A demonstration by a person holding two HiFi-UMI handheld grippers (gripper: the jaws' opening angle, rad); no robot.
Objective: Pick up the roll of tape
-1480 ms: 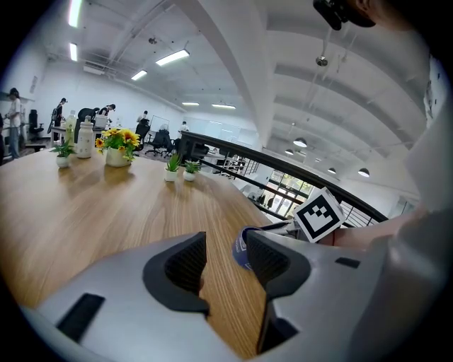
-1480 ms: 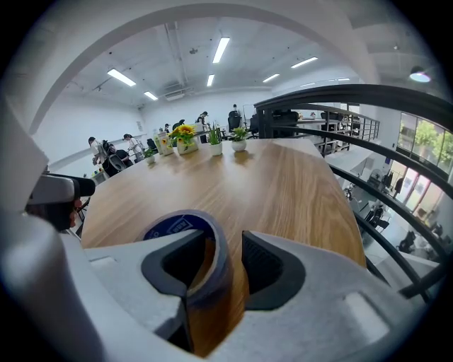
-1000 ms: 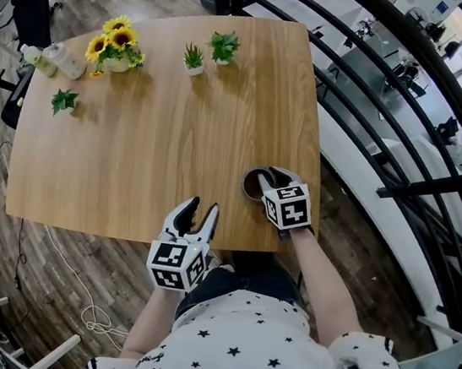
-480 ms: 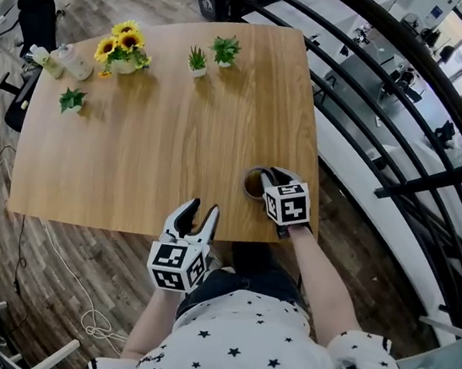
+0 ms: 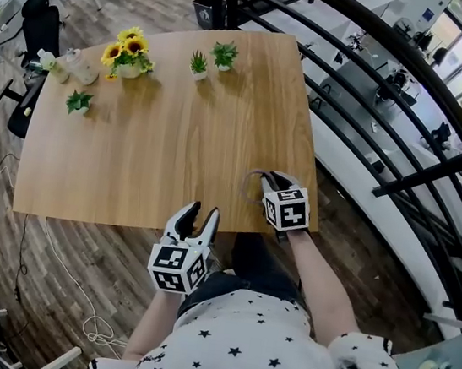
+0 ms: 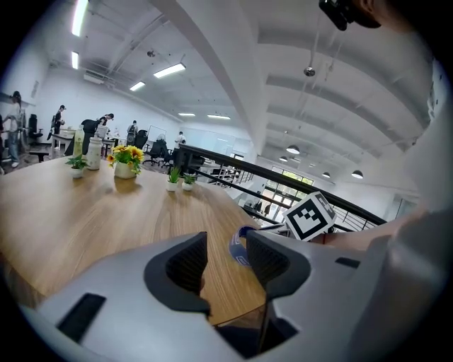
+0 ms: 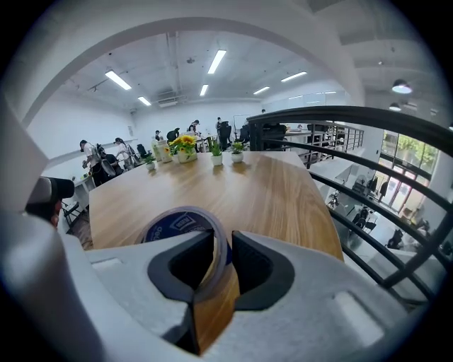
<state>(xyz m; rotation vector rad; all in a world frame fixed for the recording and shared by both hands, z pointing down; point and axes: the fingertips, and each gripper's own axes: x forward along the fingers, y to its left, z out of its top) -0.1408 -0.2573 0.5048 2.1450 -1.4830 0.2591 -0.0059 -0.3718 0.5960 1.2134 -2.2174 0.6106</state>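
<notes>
The roll of tape (image 7: pixel 180 223), tan with a blue printed core, stands tilted on edge near the table's front right corner (image 5: pixel 252 182). My right gripper (image 7: pixel 221 258) has just been closing, and its pads now pinch the roll's wall, one jaw inside the ring and one outside (image 5: pixel 267 180). In the left gripper view the roll (image 6: pixel 238 247) shows as a blue ring raised above the wood. My left gripper (image 5: pixel 199 214) hovers open over the table's near edge, left of the roll, with nothing between its fingers (image 6: pixel 225 249).
The wooden table (image 5: pixel 171 128) carries a vase of sunflowers (image 5: pixel 129 50), three small potted plants (image 5: pixel 198 64) (image 5: pixel 224 53) (image 5: pixel 78 101) and bottles (image 5: pixel 77 68) at its far side. A black railing (image 5: pixel 377 115) curves close along the right edge. Floor lies below the near edge.
The right gripper's jaws have drawn in on the roll's wall, and the roll has tipped up from lying flat. Both grippers have shifted slightly toward the near edge.
</notes>
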